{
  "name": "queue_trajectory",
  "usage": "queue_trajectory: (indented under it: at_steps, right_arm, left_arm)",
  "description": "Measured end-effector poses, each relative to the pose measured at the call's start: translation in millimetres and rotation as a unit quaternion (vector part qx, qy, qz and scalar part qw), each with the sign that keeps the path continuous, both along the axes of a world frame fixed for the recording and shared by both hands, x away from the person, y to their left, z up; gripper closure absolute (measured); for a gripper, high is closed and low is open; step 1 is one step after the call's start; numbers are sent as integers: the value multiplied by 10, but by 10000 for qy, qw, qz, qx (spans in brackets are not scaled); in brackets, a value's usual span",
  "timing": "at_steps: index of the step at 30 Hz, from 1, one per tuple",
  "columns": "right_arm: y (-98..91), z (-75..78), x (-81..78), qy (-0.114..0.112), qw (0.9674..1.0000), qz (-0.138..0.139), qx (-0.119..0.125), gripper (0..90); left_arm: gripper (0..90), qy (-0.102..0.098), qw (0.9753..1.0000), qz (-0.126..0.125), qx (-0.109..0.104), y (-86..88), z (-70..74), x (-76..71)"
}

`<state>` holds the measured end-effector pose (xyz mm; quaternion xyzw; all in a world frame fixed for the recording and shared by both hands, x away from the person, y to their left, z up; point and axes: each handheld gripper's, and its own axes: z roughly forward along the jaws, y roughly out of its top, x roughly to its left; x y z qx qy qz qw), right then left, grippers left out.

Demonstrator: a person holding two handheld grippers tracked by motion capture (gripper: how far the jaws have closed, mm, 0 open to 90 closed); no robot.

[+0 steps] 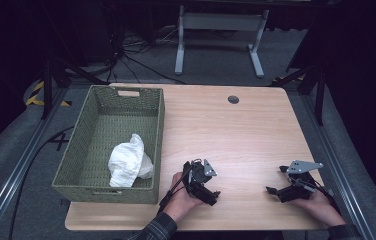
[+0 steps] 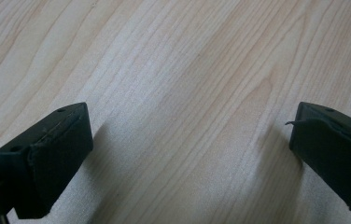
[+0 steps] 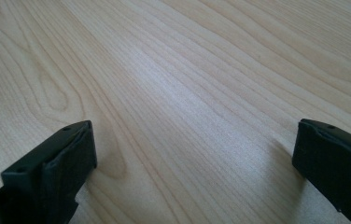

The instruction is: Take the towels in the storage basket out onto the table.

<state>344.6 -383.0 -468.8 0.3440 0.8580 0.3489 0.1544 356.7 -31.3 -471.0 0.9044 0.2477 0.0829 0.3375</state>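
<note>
Both tools, left (image 1: 202,181) and right (image 1: 282,182), rest wide open (nothing between) on the table (image 1: 246,130), white cloth (image 1: 128,161) lying in the basket (image 1: 76,150) left of them.

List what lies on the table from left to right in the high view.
Green woven basket holding a crumpled white cloth → left gripper → right gripper, both open and empty.

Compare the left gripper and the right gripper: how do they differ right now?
The left gripper sits near the basket that holds the white cloth; the right gripper sits by the table's right edge. The left one's fingers point right and toward the person, while the right one's fingers point left. The left's grey plate stands tilted; the right's lies nearly flat. Both are hand-held, low over bare wood, with fingers wide open and nothing between them.
</note>
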Motion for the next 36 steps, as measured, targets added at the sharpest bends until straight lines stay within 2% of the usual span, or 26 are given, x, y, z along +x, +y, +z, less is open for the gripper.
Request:
queue_trajectory:
  at_steps: [3, 8, 19, 20, 23, 27, 34, 36]
  right_arm:
    - [0, 0, 0, 1, 10000, 2, 1, 0]
    - [0, 0, 0, 1, 10000, 2, 0, 0]
    - [-2, 3, 0, 9, 10000, 6, -10, 0]
    - [-2, 2, 0, 8, 10000, 5, -4, 0]
    - [-3, 2, 1, 8, 10000, 7, -3, 0]
    - [-3, 2, 0, 10, 10000, 6, -3, 0]
    - [-3, 2, 1, 10, 10000, 13, -5, 0]
    - [-4, 2, 1, 9, 10000, 14, -4, 0]
  left_arm:
    - [0, -35, 10000, -25, -12, 14, 21, 8]
    - [0, 16, 10000, 51, -21, 53, 57, 2]
    - [0, -61, 9995, 208, -209, 153, 142, -9]
    - [0, 20, 9995, 261, -198, 168, 152, -19]
    - [0, -83, 9993, 276, -236, 197, 157, -3]
    - [0, -76, 9994, 311, -161, 235, 182, -6]
    - [0, -178, 9989, 388, -186, 291, 230, -9]
    - [0, -146, 9988, 409, -212, 298, 238, -14]
